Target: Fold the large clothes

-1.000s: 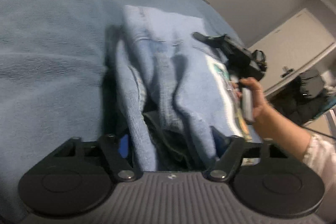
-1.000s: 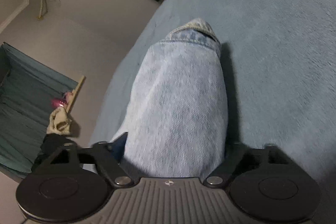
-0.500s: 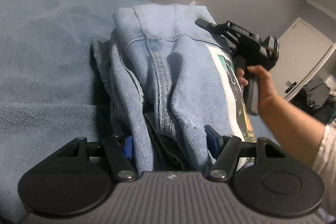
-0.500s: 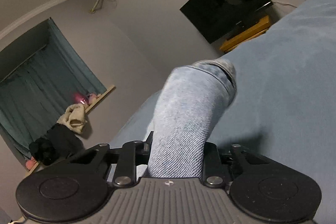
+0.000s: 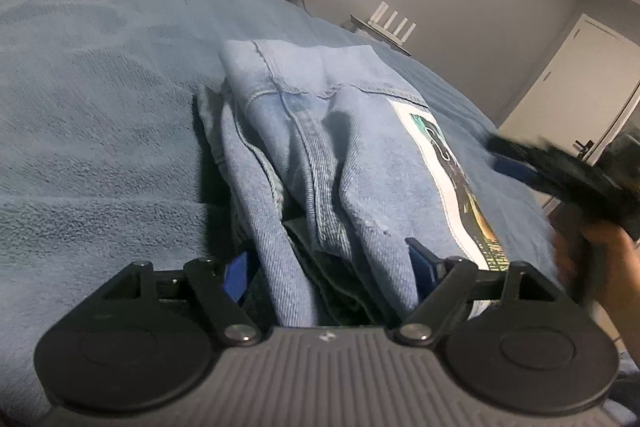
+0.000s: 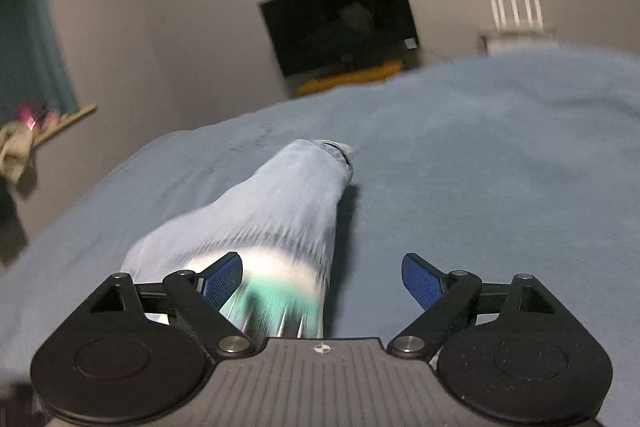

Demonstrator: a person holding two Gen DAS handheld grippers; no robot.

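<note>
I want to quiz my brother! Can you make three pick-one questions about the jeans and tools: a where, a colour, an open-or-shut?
1. The jeans lie on: A a blue blanket; B the floor; C a chair.
2. The pads of the right tool are: A red; B blue; C yellow.
3. The right tool is: A shut on the jeans; B open; C shut on nothing.
Answers: A, the blanket spreads under them. B, both pads show blue. B, its jaws have just been opening, pads apart, a jeans leg loose between them.
</note>
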